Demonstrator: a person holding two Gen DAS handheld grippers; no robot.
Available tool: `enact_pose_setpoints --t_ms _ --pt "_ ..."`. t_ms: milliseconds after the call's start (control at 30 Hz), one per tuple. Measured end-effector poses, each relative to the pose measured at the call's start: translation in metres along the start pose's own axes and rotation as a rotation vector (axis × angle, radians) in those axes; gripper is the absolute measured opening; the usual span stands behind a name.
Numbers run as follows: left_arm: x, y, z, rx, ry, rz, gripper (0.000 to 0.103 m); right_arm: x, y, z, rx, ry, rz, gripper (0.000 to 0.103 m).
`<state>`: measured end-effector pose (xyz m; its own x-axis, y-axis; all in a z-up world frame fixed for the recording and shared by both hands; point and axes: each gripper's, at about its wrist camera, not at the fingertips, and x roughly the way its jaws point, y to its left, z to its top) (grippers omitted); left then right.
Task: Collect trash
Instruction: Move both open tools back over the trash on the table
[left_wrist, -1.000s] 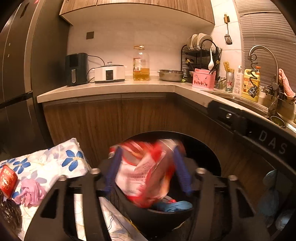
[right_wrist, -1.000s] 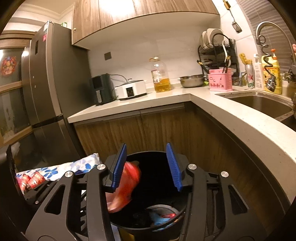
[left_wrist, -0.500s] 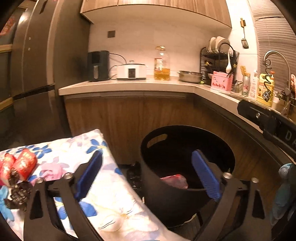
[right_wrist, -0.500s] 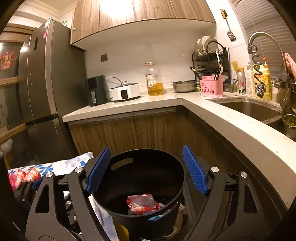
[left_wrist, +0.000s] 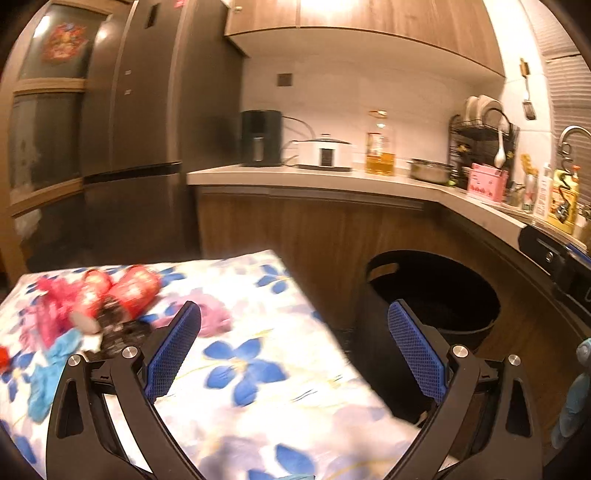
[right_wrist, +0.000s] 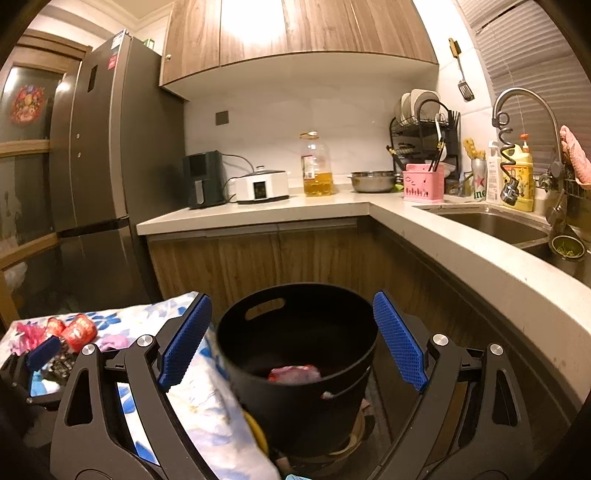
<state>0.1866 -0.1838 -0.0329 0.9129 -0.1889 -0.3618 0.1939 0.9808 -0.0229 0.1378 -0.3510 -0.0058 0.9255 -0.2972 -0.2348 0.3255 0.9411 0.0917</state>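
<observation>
While both grippers hang empty, the job stands partly done. Nearest the left camera, the left gripper has its blue pads spread wide with nothing between them, poised over the floral cloth. The right gripper points at the bin; its jaws are opening, and nothing is clamped in them, the bin's rim merely showing in the gap beyond.

Inside the bin lies a crumpled red-and-white wrapper, so at least one piece of trash is already collected. What else sits deeper in the bin is too dark to tell.

Further left on the cloth, the remaining trash is heaped together: red packets, a pink scrap, a dark crinkled piece and something pale blue, all touching or overlapping. That pile is well apart from the bin, across the cloth's edge, and the left gripper is the nearer one to it.

Behind everything runs the counter with its appliances, and the fridge stands at the far left.

By my judgement several more trips to the pile are left before the cloth holds no trash.
</observation>
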Motion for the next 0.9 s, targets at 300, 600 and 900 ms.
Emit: enact_pose_setpoints --t_ms 300,600,900 --pt "-0.033 0.066 -0.025 -0.058 0.005 0.127 0.097 -0.027 0.038 -0.026 -0.003 0.018 0.051 0.088" --pt "-0.055 0.130 -0.044 -0.116 0.016 0.273 0.097 -0.040 0.088 -0.048 -0.021 0.029 0.130 0.088" --pt "-0.063 0.178 -0.059 -0.162 0.028 0.372 0.097 -0.041 0.132 -0.062 -0.058 0.035 0.199 0.088"
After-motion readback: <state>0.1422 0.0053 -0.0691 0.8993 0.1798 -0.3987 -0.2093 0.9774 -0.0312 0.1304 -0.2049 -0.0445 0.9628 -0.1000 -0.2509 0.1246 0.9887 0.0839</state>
